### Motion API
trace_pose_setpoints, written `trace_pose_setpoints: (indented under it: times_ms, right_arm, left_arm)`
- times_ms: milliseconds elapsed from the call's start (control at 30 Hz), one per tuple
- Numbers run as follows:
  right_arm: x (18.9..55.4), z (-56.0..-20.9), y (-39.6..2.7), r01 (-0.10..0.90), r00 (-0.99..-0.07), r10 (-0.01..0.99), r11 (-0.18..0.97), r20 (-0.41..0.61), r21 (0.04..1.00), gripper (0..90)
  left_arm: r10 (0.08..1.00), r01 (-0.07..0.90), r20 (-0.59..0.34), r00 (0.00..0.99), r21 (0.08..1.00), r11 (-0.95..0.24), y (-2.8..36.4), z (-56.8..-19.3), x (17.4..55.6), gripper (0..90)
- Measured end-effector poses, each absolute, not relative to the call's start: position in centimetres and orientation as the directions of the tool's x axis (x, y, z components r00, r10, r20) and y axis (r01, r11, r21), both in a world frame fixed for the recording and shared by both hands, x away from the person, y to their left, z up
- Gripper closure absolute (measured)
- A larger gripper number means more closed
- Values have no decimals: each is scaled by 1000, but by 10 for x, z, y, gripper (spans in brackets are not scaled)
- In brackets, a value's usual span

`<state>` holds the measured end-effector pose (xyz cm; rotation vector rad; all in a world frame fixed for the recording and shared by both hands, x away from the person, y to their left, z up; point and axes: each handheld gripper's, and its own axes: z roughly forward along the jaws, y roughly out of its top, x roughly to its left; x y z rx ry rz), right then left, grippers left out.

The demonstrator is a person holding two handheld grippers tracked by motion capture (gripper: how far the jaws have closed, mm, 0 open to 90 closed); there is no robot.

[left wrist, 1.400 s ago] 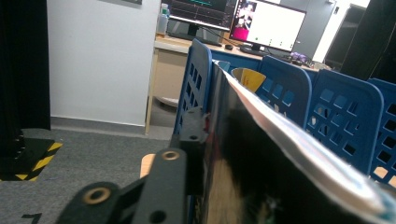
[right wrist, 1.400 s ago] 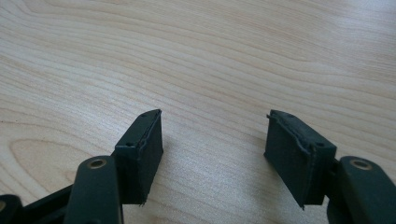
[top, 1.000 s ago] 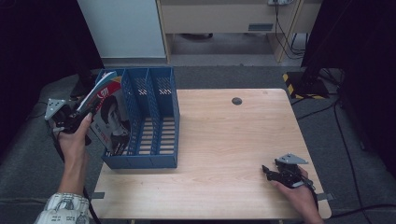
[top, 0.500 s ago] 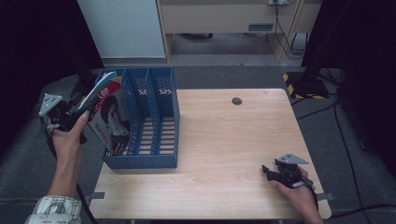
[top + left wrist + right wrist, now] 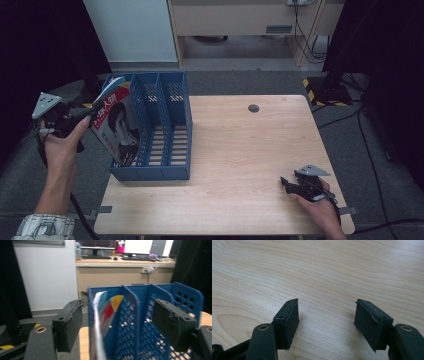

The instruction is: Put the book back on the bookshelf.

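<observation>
- Magazine (image 5: pixel 116 122) leaning in the leftmost slot of the blue file rack (image 5: pixel 165 172), propped by the divider
- Left gripper (image 5: pixel 117 325) just spread wide, magazine between untouched
- Right gripper (image 5: pixel 327 322) agape, empty, parked on table (image 5: pixel 240 200)

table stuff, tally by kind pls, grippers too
blue file rack: 1
magazine, in the rack's leftmost slot: 1
grippers, left and right: 2
total: 4
</observation>
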<state>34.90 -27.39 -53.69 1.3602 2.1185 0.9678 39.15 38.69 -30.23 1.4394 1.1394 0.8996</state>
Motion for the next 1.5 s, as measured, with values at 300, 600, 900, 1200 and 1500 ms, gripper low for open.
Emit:
trace_pose_setpoints:
  times_ms: [300, 600, 900, 1200, 1500]
  right_arm:
    - [349, -537, -274, 599, -419, 908, 271, 7, 753, 355]
    - [349, -537, -274, 601, -418, 908, 271, 7, 752, 342]
    - [349, -537, -274, 604, -417, 909, 270, 8, 750, 321]
    - [349, -537, -274, 604, -420, 907, 274, 7, 748, 304]
    - [349, -537, -274, 604, -422, 906, 276, 7, 748, 301]
  left_arm:
    - [939, 169, -9, 344, 984, -52, 353, -286, 389, 191]
    - [907, 194, 1, 421, 977, -91, 315, -292, 398, 113]
    - [880, 237, -9, 475, 964, -118, 287, -311, 409, 75]
    - [861, 274, -27, 508, 953, -132, 268, -333, 414, 73]
    - [837, 309, -32, 546, 936, -167, 247, -357, 417, 71]
